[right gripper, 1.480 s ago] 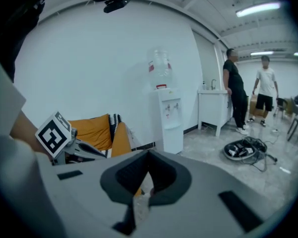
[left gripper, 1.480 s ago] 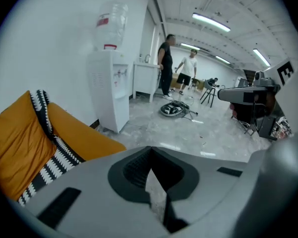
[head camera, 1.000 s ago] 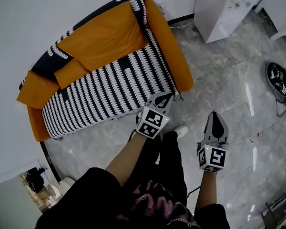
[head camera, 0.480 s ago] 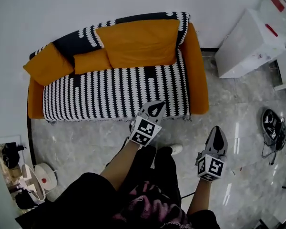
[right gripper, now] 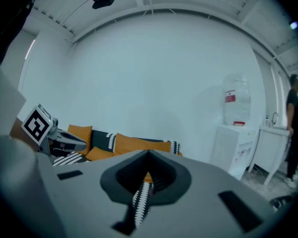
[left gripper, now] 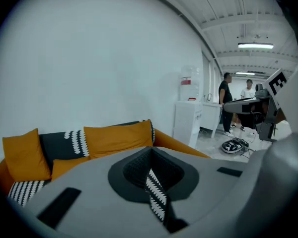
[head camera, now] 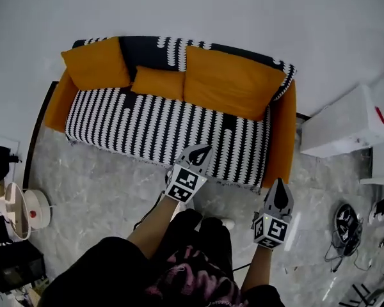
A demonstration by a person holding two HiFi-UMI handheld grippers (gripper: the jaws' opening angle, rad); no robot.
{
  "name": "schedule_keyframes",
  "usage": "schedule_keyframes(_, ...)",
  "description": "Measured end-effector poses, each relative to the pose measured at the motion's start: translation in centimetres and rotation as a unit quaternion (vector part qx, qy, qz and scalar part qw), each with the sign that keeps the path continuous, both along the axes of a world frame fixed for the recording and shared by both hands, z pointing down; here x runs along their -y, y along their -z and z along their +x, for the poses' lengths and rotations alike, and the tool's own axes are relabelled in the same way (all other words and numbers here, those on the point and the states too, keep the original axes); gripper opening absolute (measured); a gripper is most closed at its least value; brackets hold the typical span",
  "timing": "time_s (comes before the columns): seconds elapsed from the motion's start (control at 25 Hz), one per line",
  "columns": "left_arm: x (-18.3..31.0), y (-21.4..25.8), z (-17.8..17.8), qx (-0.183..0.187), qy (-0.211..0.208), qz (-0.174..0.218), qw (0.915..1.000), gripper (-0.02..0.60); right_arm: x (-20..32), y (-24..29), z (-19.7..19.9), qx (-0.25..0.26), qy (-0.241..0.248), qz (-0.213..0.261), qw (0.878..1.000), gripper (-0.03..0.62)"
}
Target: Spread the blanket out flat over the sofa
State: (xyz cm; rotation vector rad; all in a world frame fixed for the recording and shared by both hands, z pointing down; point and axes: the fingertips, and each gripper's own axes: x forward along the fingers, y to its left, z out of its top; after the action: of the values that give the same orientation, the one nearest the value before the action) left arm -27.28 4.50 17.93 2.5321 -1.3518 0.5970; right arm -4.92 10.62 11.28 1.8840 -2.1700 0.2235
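An orange sofa (head camera: pixel 280 149) stands against the white wall. A black-and-white striped blanket (head camera: pixel 160 123) lies over its seat and backrest, with orange cushions (head camera: pixel 227 82) on top. My left gripper (head camera: pixel 201 151) hovers just in front of the sofa's front edge, jaws shut, nothing held. My right gripper (head camera: pixel 280 192) hangs over the floor by the sofa's right arm, also shut and empty. In the left gripper view the shut jaws (left gripper: pixel 150 150) point at the sofa (left gripper: pixel 119 138). In the right gripper view the jaws (right gripper: pixel 149 155) face the sofa (right gripper: pixel 139 144), with the left gripper (right gripper: pixel 64 142) beside it.
A white cabinet (head camera: pixel 342 130) stands right of the sofa, with a water bottle (left gripper: pixel 190 83) on it. A black device with cables (head camera: pixel 342 222) lies on the marble floor at right. White round appliances (head camera: pixel 29 210) sit at left. Two people (left gripper: pixel 226 105) stand far off.
The head view has swung round: the sofa now lies square across the top of the picture and the cabinet sits lower right. Both grippers stay shut in front of the body.
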Motion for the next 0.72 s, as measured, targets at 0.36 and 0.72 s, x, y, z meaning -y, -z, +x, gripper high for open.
schedule_keyframes(0.36,-1.4,3.0,-12.1,-0.01,0.106,0.024,0.9941,0.01,2.9,3.6,-9.7,-0.003,0.08,0.029,0.996,0.02)
schedule_keyframes(0.72,-2.1,5.7,-14.5,-0.025,0.123,0.045,0.9911,0.011,2.9,6.5,-12.1,-0.011,0.094,0.05,0.994,0.02)
